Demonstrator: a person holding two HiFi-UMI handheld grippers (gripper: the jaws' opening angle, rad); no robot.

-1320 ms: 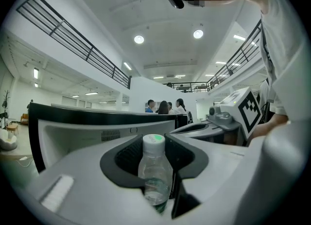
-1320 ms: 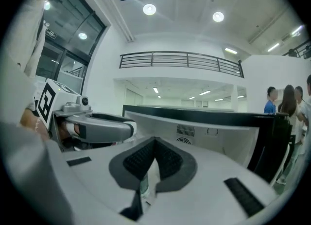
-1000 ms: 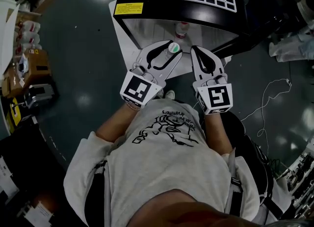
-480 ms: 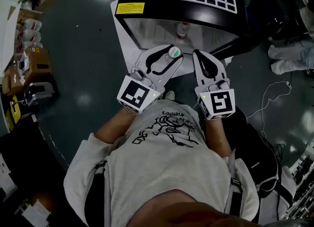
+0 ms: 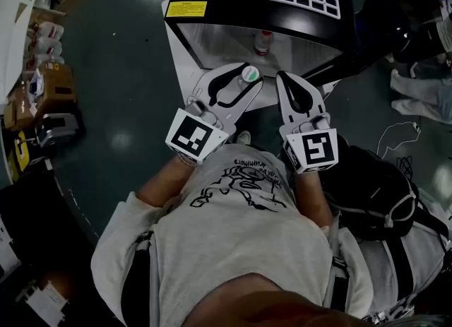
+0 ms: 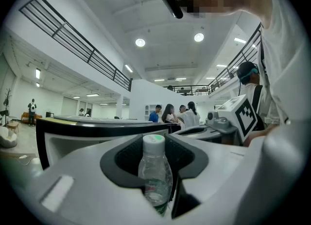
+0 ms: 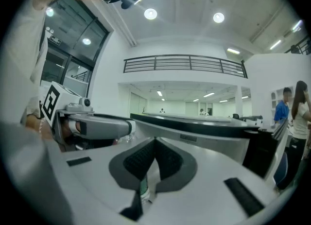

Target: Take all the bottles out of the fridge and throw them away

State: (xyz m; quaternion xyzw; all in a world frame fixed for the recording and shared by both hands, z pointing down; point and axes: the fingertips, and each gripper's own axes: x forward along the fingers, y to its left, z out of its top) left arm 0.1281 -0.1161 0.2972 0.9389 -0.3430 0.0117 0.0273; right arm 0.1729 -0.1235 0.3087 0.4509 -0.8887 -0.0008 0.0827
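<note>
- Plastic, clear and thin-walled: the small bottle with a white-and-green cap stands upright between the jaws of the left gripper, which sit wide apart and press on its body below the shoulder, just in front of the open fridge
- It looks light and easy to dent, with a smooth wall that could slip, so the body under the shoulder is probably the best place to hold it, with gentle pressure
- Just beside it, the right gripper has its jaws closed together and carries nothing
- A second small clear bottle with a red band waits inside the black fridge with the white grid top
- A black bag lies on the floor to the right and cardboard boxes to the left; no bin shows in any view
</note>
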